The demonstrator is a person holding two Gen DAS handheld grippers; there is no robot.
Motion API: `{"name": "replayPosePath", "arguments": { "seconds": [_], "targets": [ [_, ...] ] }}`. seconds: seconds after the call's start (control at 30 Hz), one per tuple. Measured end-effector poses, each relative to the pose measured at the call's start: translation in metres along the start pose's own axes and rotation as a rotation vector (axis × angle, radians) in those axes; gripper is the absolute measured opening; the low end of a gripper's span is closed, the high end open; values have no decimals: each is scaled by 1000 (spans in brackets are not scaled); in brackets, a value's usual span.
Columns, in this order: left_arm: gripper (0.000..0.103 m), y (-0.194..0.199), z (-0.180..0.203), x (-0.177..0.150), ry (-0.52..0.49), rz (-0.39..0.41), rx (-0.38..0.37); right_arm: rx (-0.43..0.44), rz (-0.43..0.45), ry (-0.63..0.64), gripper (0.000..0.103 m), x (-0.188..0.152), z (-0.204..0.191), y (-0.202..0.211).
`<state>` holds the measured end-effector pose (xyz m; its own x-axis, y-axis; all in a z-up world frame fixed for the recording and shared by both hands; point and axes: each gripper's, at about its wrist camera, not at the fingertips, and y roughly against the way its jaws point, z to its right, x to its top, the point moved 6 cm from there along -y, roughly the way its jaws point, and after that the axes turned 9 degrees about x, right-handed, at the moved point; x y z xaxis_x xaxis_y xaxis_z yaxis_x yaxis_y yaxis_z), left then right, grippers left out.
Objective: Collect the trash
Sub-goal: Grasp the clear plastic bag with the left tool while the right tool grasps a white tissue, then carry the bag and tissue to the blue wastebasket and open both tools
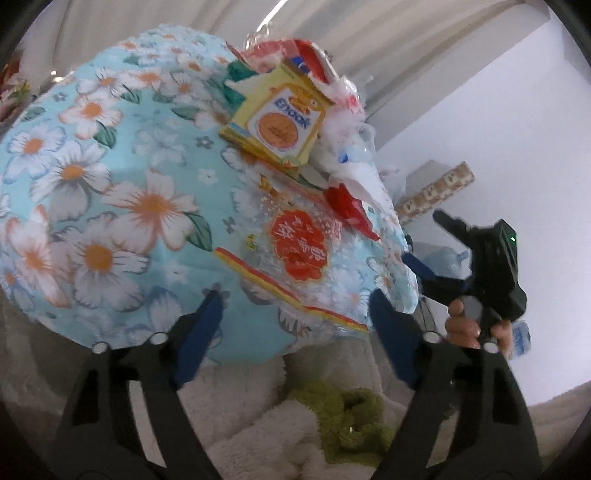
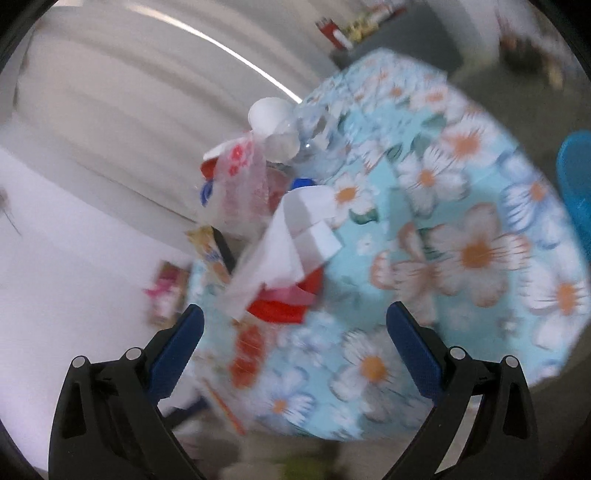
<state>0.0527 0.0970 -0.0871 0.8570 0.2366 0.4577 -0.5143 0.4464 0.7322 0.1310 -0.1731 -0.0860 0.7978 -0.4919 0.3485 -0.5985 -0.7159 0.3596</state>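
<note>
Pale curtains [image 1: 369,33] and a white wall [image 1: 498,147] back a round bench [image 1: 110,192] draped in a light-blue cloth printed with white and orange flowers. Trash is heaped along one side of the bench: a yellow carton [image 1: 275,123] lies tilted on top of the pile, crumpled white and clear plastic [image 1: 351,147] bunches just beside it, a red wrapper [image 1: 349,206] pokes out below, and a flat clear packet with a red round label [image 1: 299,247] lies on the cloth nearest the edge. From the other side, a folded white paper [image 2: 291,236] sprawls over a red wrapper [image 2: 280,306], with a clear bottle [image 2: 314,140] and a white lid [image 2: 267,114] behind them; that view is blurred by motion. The left claw [image 1: 295,328] hovers at the bench edge with its blue fingers [image 1: 201,332] apart, the packet's near edge lying between them but not pinched. The right claw [image 2: 295,354] also stands apart and empty, aimed at the paper and red wrapper; it shows in the left view too, off the bench's side, gripped by a hand [image 1: 476,328]. Below the bench edge, a fluffy white rug [image 1: 258,424] carries a green furry thing [image 1: 343,421]. A blue chair [image 2: 576,184] edges in beyond the bench.
</note>
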Motion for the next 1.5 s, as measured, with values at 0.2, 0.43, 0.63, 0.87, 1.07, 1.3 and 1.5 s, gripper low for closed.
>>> {"name": "replayPosePath", "arguments": {
  "seconds": [0.2, 0.43, 0.63, 0.87, 1.07, 1.3, 1.5],
  "targets": [
    [49, -24, -11, 6, 107, -56, -59, 127, -28, -158, 79, 16, 16, -19],
    [23, -35, -20, 15, 142, -65, -55, 185, -57, -267, 58, 24, 34, -43],
    [15, -30, -22, 10, 157, -57, -66, 210, -83, -267, 36, 31, 33, -57],
    [8, -9, -26, 8, 135, -8, -76, 232, -62, -200, 5, 33, 16, -53],
    [4, 15, -31, 6, 124, 27, -88, 271, -12, -149, 4, 27, -4, -23],
    [3, 57, -23, 4, 79, 116, -99, 313, 69, -61, 3, 25, -32, 34],
    [3, 88, 8, 14, 11, 196, -136, 345, 154, -10, 3, 27, -49, 82]
  ]
}}
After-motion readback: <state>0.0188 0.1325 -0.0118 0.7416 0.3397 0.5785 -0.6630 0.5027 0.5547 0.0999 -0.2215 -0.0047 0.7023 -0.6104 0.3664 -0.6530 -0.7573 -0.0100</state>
